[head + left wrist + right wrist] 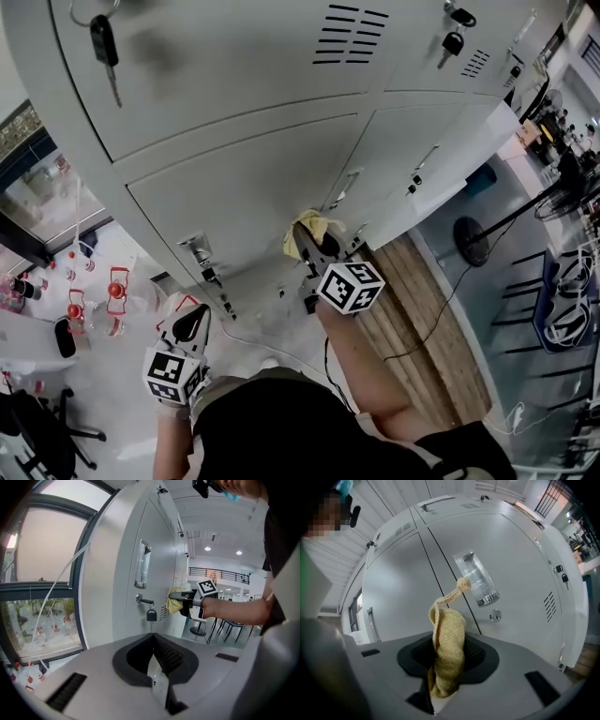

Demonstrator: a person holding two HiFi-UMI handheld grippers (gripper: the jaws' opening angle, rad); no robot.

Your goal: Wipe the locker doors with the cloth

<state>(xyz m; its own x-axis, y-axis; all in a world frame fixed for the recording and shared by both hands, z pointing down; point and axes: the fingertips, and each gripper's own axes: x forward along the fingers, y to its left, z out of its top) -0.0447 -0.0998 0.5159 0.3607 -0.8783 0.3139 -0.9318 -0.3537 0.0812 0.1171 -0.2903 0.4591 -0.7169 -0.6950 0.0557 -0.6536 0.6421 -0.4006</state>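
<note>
Yellow knitted cloth (447,653) clamped in right gripper (305,244), at grey metal locker door (244,197); left gripper (195,323) closed, empty.

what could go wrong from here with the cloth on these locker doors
1. The cloth is only pinched as a bunched fold in the right tool, with a loose tail sticking out. Rubbing it on the locker door may drag it free.
2. A key hangs from a lock close to the cloth, and the loose tail could snag on it.
</note>
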